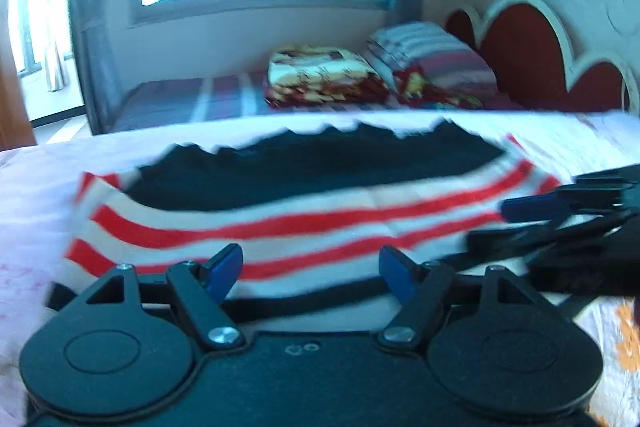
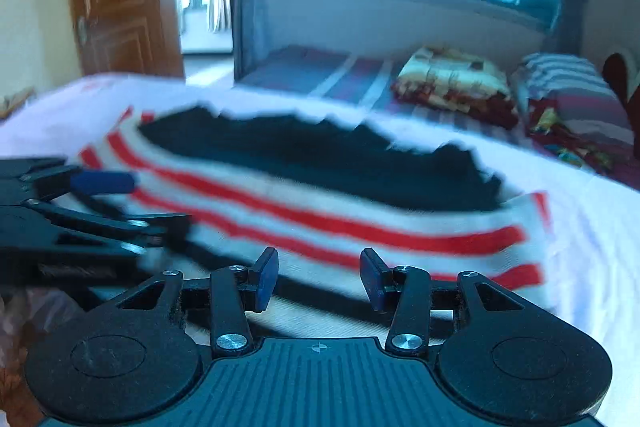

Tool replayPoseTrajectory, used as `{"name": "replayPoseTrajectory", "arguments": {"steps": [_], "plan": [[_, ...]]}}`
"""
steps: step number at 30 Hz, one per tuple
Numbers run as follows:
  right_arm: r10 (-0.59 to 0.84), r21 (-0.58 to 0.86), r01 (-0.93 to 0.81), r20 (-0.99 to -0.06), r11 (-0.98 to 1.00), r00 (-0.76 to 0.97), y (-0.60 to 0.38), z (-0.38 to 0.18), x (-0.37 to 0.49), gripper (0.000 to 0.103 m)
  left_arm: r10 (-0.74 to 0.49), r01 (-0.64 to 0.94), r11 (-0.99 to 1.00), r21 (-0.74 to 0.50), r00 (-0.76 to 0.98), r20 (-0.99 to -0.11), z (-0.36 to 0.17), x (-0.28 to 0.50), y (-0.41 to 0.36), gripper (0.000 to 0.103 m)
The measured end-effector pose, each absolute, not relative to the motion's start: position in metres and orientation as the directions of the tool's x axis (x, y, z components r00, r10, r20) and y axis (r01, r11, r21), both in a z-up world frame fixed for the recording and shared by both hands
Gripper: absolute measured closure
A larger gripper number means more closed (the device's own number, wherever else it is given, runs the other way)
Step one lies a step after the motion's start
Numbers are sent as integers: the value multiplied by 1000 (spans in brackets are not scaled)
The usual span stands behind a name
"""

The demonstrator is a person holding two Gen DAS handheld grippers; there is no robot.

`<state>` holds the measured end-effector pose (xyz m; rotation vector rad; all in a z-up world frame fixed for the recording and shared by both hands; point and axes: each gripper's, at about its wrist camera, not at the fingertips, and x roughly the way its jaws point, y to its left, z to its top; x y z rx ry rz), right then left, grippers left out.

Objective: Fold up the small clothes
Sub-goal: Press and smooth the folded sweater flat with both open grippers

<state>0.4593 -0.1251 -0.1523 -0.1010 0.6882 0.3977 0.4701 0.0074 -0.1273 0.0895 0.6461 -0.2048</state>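
My left gripper (image 1: 311, 271) hangs with its blue pads spread wide, nothing between them, at the near edge of the striped garment (image 1: 304, 211). My right gripper (image 2: 319, 282) sits just beside it on the right, jaws likewise parted and empty, near that same hem. The garment, red and white stripes with a dark panel on its far side, lies spread on the white bedsheet (image 2: 592, 211). Everything's blurred. Far off, a folded blanket (image 1: 320, 75) rests on another bed.
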Motion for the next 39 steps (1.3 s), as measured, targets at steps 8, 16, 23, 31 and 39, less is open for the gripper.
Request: {"name": "replayPoseTrajectory", "arguments": {"steps": [8, 16, 23, 31, 39], "plan": [[307, 47, -368, -656, 928, 689, -124, -161, 463, 58, -167, 214, 977, 3, 772, -613, -136, 456, 12, 26], [255, -17, -357, -666, 934, 701, -188, -165, 408, 57, -142, 188, 982, 11, 776, -614, -142, 410, 71, 25], [317, 122, -308, -602, 944, 733, -160, -139, 392, 58, -147, 172, 985, -16, 790, -595, -118, 399, 41, 28], [309, 81, -346, -665, 935, 680, -158, -156, 370, 58, -117, 165, 986, 14, 755, -645, -135, 384, 45, 26], [144, 106, -98, -692, 990, 707, -227, -147, 373, 86, -61, 25, 998, -63, 741, -669, -133, 388, 107, 27]]}}
